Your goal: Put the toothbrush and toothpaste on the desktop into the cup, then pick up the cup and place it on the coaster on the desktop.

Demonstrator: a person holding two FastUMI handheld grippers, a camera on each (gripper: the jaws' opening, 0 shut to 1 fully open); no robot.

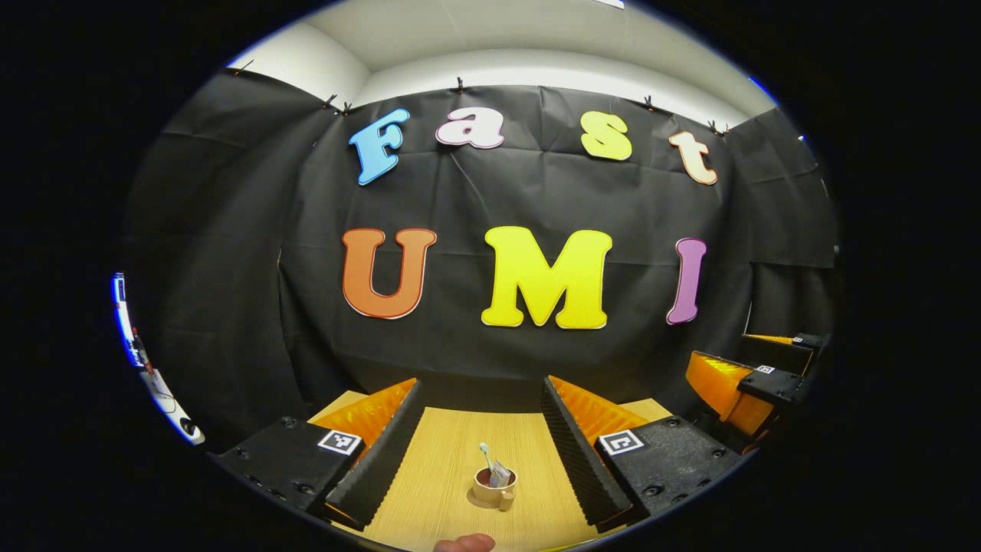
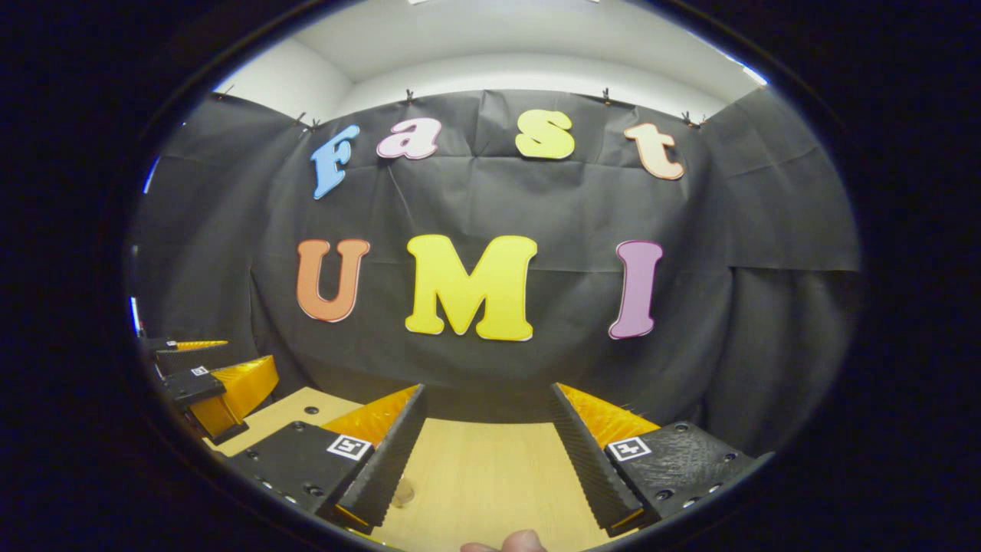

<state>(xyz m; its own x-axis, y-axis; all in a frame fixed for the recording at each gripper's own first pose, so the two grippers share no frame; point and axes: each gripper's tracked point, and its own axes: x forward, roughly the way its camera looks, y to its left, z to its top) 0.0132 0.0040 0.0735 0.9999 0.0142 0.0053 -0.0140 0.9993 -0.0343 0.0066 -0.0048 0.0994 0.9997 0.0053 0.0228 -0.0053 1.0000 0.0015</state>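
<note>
A small tan cup [image 1: 490, 489] stands upright on the wooden desktop [image 1: 437, 460], its handle toward me. A toothbrush [image 1: 486, 454] and a white toothpaste tube [image 1: 500, 474] stick up out of it. A thin dark rim shows under the cup's left side; I cannot tell whether that is the coaster or a shadow. My left gripper [image 1: 481, 387] is open, its fingers wide apart on either side of the cup and clear of it. My right gripper [image 2: 487, 387] is open over bare wood with nothing between its fingers.
The right gripper [image 1: 747, 383] hangs off to the right in the left gripper view, and the left gripper [image 2: 218, 387] off to the left in the right gripper view. A small pale object [image 2: 402, 491] peeks out beside a finger. A fingertip [image 1: 464, 543] shows at the bottom.
</note>
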